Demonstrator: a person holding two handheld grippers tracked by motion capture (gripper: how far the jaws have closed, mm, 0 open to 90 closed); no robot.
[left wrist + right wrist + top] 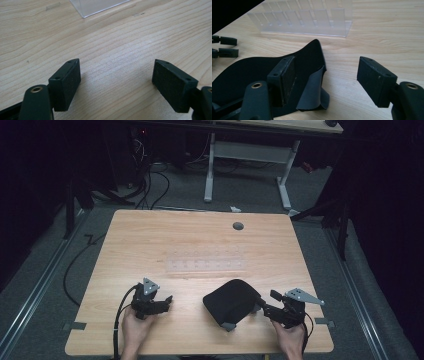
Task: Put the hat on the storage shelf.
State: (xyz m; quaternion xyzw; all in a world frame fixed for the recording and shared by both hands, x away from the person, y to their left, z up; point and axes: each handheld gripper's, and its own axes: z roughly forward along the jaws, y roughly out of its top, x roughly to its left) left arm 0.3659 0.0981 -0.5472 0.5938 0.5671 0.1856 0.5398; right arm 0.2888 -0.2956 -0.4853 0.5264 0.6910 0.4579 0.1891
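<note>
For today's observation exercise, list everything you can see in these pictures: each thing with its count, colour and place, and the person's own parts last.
table: one, light wood, centre of the high view.
black cloth: one, black with a grey underside at a folded corner, near right of the table.
clear divided tray: one, transparent, middle of the table.
grommet: one, grey, far edge of the table.
white desk frame: one, white, beyond the table.
left tongs: one, black, near left, open.
right tongs: one, black, at the cloth's right edge, open.
hands: two, bottom edge.
</note>
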